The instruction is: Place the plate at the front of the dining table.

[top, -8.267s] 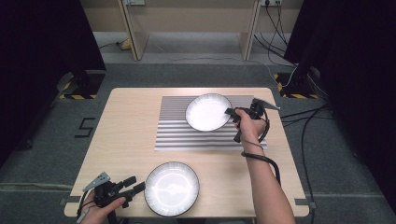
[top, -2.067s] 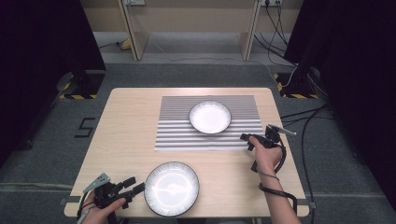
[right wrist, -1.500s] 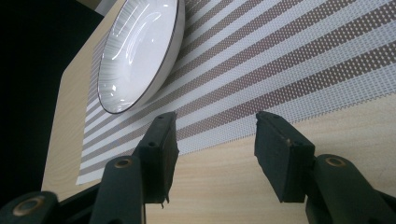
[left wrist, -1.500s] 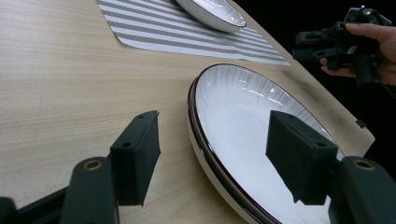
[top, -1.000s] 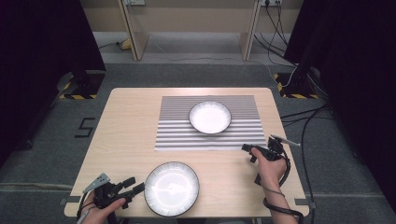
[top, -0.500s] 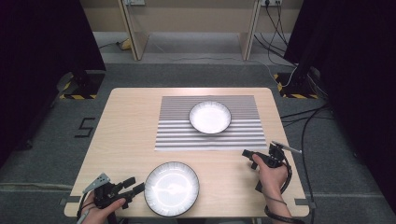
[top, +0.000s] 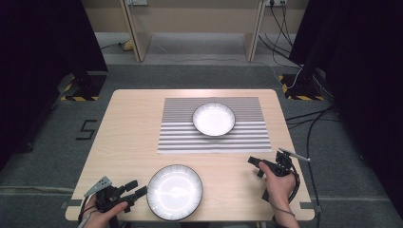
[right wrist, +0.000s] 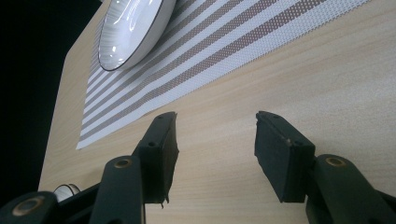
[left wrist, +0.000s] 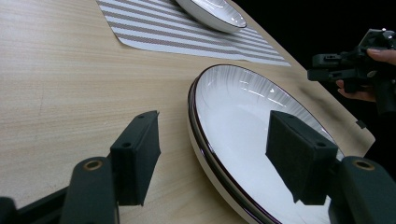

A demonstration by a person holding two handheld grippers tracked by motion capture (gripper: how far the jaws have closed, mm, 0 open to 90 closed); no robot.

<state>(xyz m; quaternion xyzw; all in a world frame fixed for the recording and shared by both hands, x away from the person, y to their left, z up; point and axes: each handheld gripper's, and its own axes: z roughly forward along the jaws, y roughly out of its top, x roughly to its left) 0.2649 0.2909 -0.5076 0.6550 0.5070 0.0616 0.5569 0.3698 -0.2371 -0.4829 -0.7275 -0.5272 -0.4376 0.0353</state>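
We log near plate (top: pixel 174 192) at table's (top: pixel 128 137) 6 o'clock, left gripper view shows left gripper (left wrist: pixel 212 154) wide open straddling its rim untouched, right gripper (right wrist: pixel 214 156) released over bare wood, far plate (top: pixel 213 119) on striped mat (top: pixel 180 137)

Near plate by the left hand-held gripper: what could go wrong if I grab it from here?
1. The left hand-held gripper is open with the near plate's rim between its pads; the glossy, sloped rim could slip when pinched.
2. That plate sits close to the table's front edge, so a push or tilt might send it off.
3. On the way to the striped mat, it could knock the far plate.
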